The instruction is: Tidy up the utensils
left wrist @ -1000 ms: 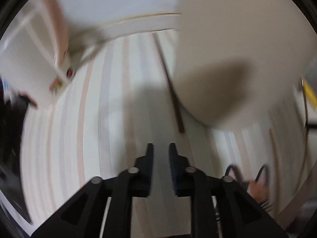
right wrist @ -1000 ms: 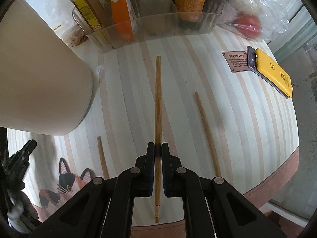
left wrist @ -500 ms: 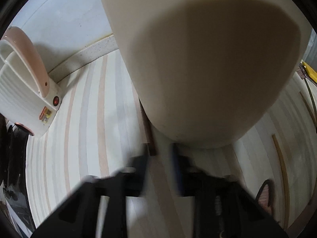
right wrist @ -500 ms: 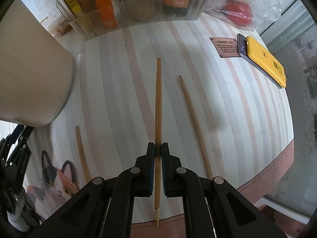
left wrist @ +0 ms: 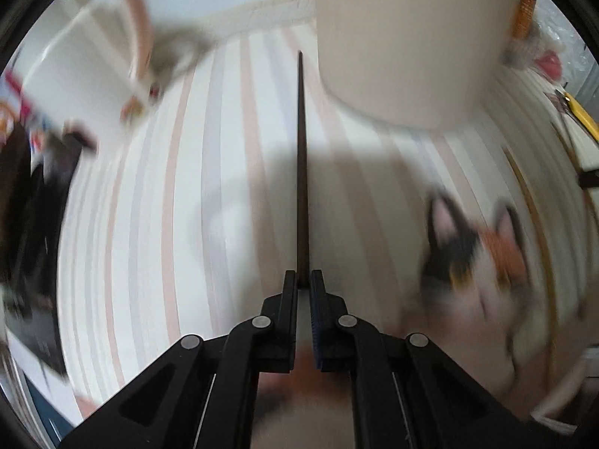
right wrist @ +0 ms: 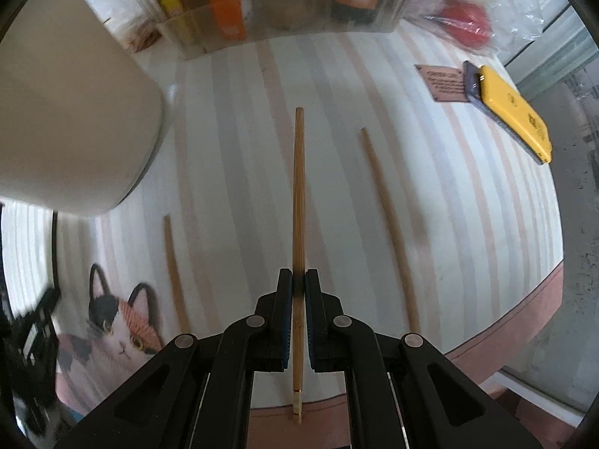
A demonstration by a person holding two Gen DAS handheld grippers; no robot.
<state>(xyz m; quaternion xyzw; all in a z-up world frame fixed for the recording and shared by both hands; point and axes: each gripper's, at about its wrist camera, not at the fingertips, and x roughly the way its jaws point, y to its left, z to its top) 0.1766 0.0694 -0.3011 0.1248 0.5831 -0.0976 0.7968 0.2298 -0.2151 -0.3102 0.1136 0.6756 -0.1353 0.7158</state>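
Observation:
My left gripper (left wrist: 303, 278) is shut on a dark brown chopstick (left wrist: 300, 164) that points straight ahead, left of a tall cream holder (left wrist: 408, 37). My right gripper (right wrist: 298, 278) is shut on a light bamboo chopstick (right wrist: 298, 202) held above the striped tablecloth (right wrist: 232, 149). Two more bamboo chopsticks lie on the cloth, one to the right (right wrist: 389, 220) and one to the left (right wrist: 173, 269). The cream holder (right wrist: 63, 112) stands at the left in the right wrist view.
A clear bin of boxes and bottles (right wrist: 269, 11) stands at the back. A yellow phone (right wrist: 513, 112) and a small plaque (right wrist: 445, 82) lie at the right near the table edge. A cat print (right wrist: 116, 321) marks the cloth. A white appliance (left wrist: 82, 60) stands at the far left.
The left gripper swung back from close under the cream holder and now has the dark chopstick between its fingers. The right gripper held its bamboo chopstick and drifted slightly.

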